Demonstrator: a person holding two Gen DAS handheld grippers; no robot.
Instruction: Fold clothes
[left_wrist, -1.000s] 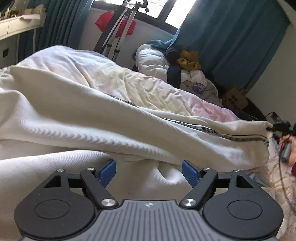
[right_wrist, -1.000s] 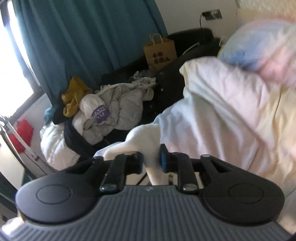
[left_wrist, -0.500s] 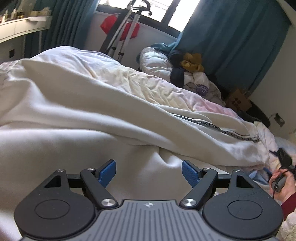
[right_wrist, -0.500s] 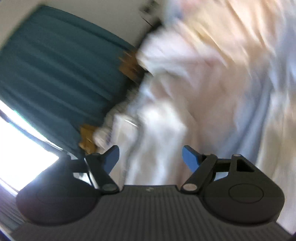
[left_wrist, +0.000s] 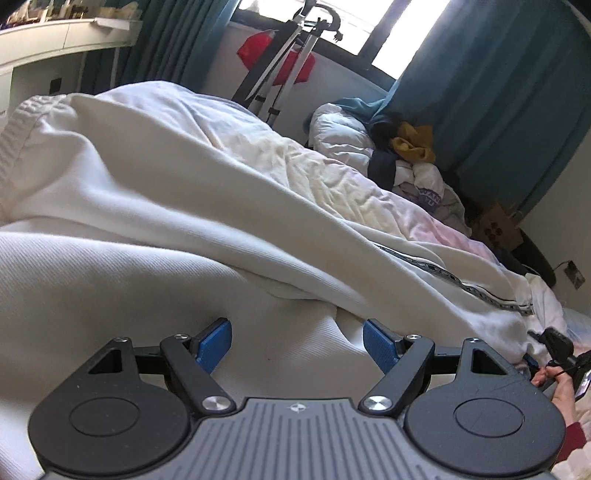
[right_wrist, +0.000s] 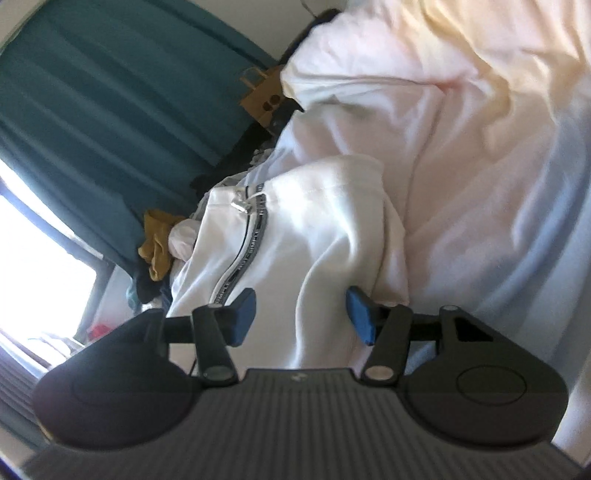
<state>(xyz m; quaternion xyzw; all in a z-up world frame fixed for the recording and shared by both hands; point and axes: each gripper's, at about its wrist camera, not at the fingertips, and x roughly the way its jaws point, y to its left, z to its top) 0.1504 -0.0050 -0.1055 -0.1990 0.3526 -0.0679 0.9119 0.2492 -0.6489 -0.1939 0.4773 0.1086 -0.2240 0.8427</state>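
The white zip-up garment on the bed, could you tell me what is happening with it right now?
A person is folding clothes with a handheld tool in each hand. The white zip-up garment lies spread over the rumpled bedding. Both the left tool and the right tool are open and hold nothing; the right one hovers over the zipper end, the left over the wider part. A pile of other clothes sits by the teal curtain.

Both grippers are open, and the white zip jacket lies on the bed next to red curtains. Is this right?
Not quite: the curtains are teal, not red, as the right wrist view shows. The rest holds: both the left gripper and right gripper are open, and the jacket lies on the bed.
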